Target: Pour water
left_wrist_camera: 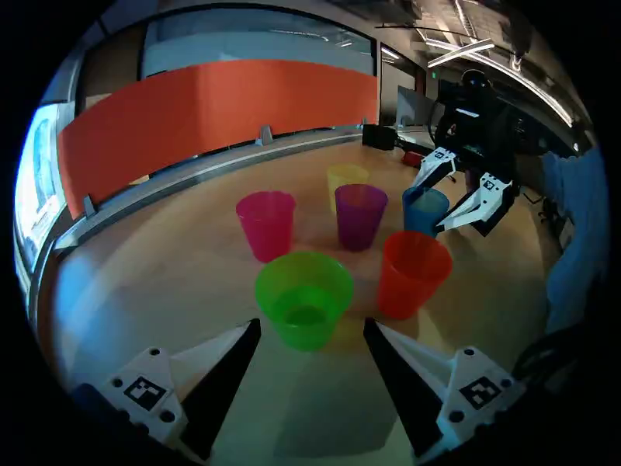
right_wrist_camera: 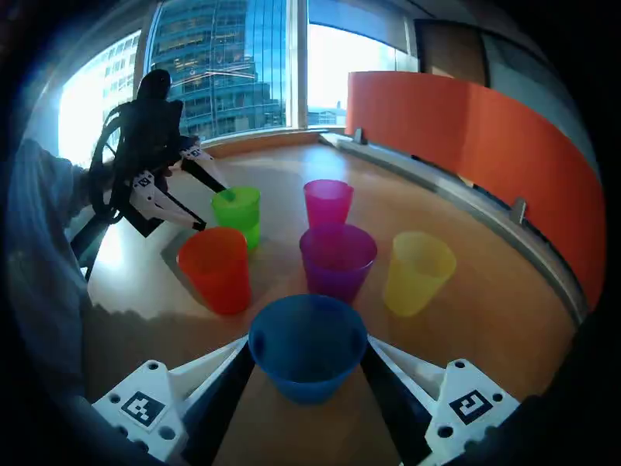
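Note:
A green cup (left_wrist_camera: pixel 304 299) stands on the wooden table just ahead of my left gripper (left_wrist_camera: pixel 310 325), which is open, its fingertips level with the cup's near sides. In the right gripper view the same green cup (right_wrist_camera: pixel 237 210) sits between that gripper's (right_wrist_camera: pixel 213 206) tips. A blue cup (right_wrist_camera: pixel 308 353) sits between the wide-spread fingers of my right gripper (right_wrist_camera: pixel 307 342), which is open, its tips close beside the rim. The left gripper view shows the blue cup (left_wrist_camera: pixel 424 210) flanked by the right gripper (left_wrist_camera: pixel 449 203). I cannot see water in any cup.
An orange cup (left_wrist_camera: pixel 411 272), a purple cup (left_wrist_camera: pixel 359 215), a pink cup (left_wrist_camera: pixel 266 224) and a yellow cup (left_wrist_camera: pixel 346 177) crowd together between the two grippers. An orange partition (left_wrist_camera: pixel 209 109) runs along the table's far edge. A sleeve (right_wrist_camera: pixel 39 256) holds the left gripper.

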Action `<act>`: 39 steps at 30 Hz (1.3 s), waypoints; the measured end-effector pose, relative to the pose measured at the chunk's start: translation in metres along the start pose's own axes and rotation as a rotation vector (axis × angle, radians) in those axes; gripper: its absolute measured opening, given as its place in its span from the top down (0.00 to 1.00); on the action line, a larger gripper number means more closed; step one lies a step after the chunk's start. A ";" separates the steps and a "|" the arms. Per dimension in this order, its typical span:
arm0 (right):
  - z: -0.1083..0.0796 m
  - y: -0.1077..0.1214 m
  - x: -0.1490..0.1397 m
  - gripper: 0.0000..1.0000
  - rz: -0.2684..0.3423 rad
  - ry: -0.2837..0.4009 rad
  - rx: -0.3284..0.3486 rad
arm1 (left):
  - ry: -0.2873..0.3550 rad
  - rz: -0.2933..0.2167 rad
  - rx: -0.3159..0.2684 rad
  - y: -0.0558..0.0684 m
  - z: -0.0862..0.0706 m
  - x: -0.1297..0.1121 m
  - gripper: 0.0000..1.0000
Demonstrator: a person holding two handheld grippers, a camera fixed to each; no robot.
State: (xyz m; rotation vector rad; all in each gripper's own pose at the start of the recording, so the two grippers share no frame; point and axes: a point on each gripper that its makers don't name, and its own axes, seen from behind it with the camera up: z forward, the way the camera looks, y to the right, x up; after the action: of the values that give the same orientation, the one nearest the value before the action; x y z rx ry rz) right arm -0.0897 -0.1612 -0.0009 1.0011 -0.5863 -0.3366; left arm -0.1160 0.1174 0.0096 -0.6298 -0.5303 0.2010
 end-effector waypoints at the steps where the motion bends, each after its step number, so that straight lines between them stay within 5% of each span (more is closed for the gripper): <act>1: 0.000 0.000 0.000 0.08 0.001 0.000 -0.001 | 0.000 0.000 0.000 0.000 -0.001 0.000 0.01; 16: -0.008 -0.001 -0.009 0.00 0.005 -0.017 -0.029 | 0.005 0.004 0.007 0.005 -0.005 0.000 0.01; 39: -0.067 -0.004 -0.023 0.00 0.068 0.048 -0.178 | 0.079 -0.031 0.098 -0.002 -0.040 0.002 0.01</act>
State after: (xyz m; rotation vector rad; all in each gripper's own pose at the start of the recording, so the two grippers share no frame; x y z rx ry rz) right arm -0.0678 -0.1047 -0.0382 0.8145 -0.5361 -0.2980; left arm -0.0926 0.0964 -0.0159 -0.5318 -0.4513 0.1709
